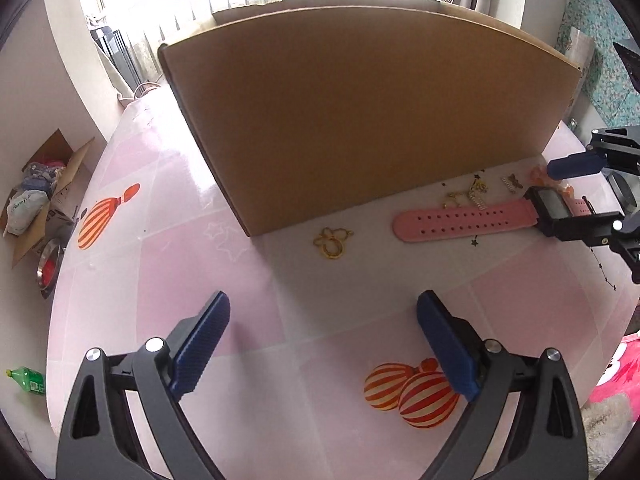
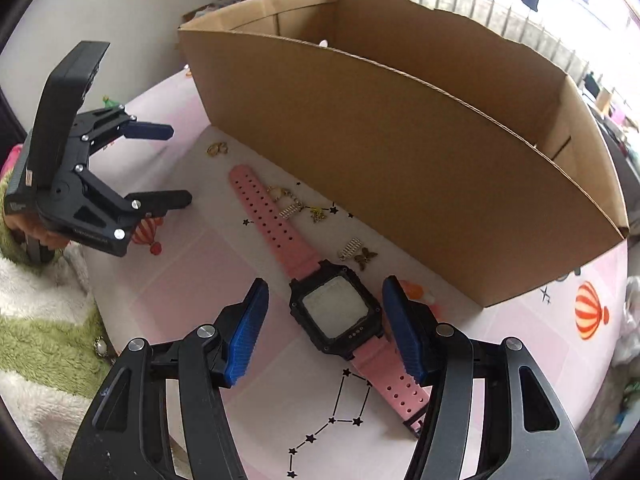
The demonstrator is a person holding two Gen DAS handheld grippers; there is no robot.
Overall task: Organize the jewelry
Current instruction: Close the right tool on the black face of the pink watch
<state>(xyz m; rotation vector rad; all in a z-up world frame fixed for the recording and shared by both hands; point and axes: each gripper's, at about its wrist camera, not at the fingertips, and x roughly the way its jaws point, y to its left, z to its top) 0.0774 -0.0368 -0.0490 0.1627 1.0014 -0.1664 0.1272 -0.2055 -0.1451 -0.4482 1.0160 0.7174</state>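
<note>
Your right gripper (image 2: 325,328) straddles the black case of the pink-strapped watch (image 2: 335,312) — jaws spread, pads clear of it on both sides. Your left gripper (image 1: 323,344) hangs wide over bare pink tablecloth (image 1: 160,208), holding nothing. Gold charms (image 2: 296,204) lie beside the strap, along the cardboard box (image 2: 400,152) — a gold ring piece (image 1: 332,242) sits apart.

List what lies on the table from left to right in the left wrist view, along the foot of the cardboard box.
Gold flower-shaped charm → pink watch strap → black watch case → right gripper at the right edge.
</note>
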